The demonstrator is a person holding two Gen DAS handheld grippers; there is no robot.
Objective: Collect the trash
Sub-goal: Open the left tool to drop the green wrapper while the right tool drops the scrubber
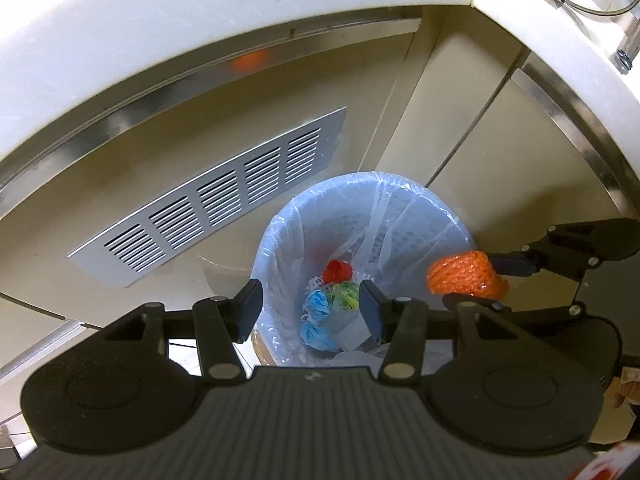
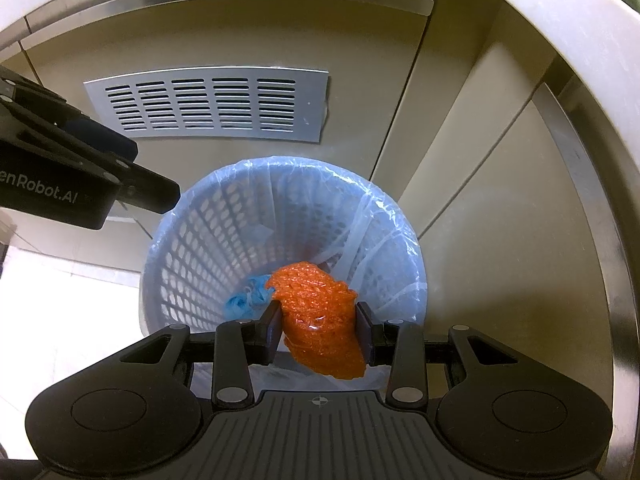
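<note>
Orange wad point(image 2: 322, 320): crinkled, glossy plastic netting or wrap, bright orange, bunched into a lumpy oblong with one end drooping below the pads. Right gripper point(image 2: 318, 330) pinches it from both sides, holding it in the air above the bin's point(image 2: 192, 216) mouth.

Bin: pale blue plastic basket with perforated walls, lined with a clear bag folded over the rim. It stands on the floor against a beige cabinet, just below a metal vent grille point(image 2: 208, 104).

At the bottom of the bin: a red cup point(image 1: 337, 271), crumpled blue masks point(image 1: 316, 316), a green-yellow scrap point(image 1: 346, 294).

Left gripper point(image 1: 311, 312) above the bin, fingers spread, nothing between them.
</note>
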